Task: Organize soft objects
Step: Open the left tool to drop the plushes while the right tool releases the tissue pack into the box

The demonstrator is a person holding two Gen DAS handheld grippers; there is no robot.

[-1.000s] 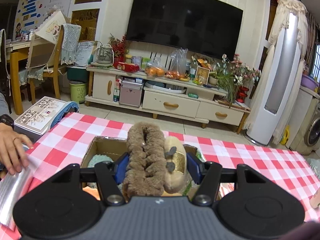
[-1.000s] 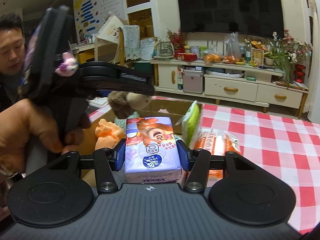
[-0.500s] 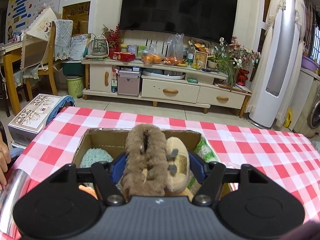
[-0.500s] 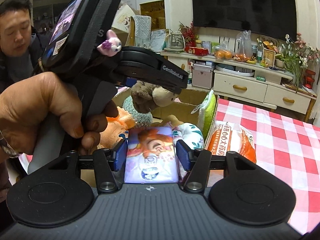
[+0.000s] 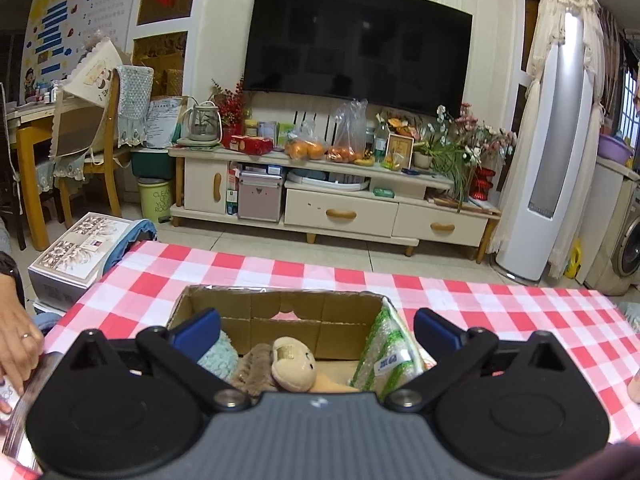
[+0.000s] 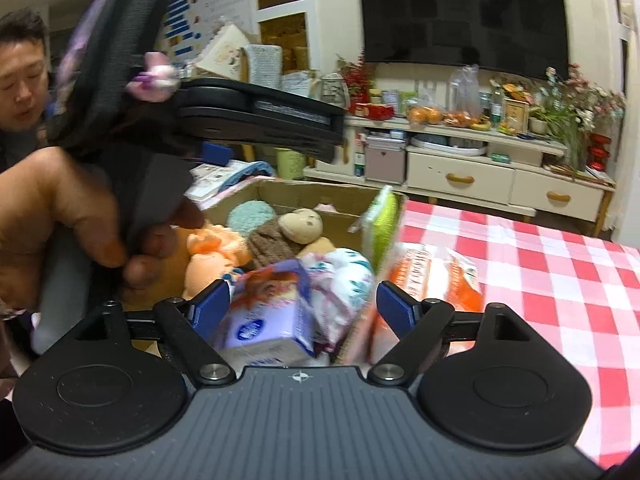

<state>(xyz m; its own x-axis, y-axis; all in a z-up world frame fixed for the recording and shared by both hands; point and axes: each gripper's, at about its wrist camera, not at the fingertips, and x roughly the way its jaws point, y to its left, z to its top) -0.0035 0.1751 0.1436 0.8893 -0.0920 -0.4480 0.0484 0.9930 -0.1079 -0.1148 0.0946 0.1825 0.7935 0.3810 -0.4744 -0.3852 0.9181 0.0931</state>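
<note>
A cardboard box stands on the red checked tablecloth. My left gripper is open above it. The brown plush toy lies loose in the box, also in the right wrist view, beside a teal fluffy item and an orange plush. A green bubble-wrap pack leans on the box's right wall. My right gripper is open over the box's near end. The purple tissue pack lies loose between its fingers, tilted, next to a white patterned soft item.
An orange-and-white packet lies on the tablecloth right of the box. The person's hand holding the left gripper fills the left of the right wrist view. A TV cabinet stands beyond the table.
My left gripper opened and let the brown plush drop into the box. My right gripper opened and released the tissue pack, which tipped down at the box's near end.
</note>
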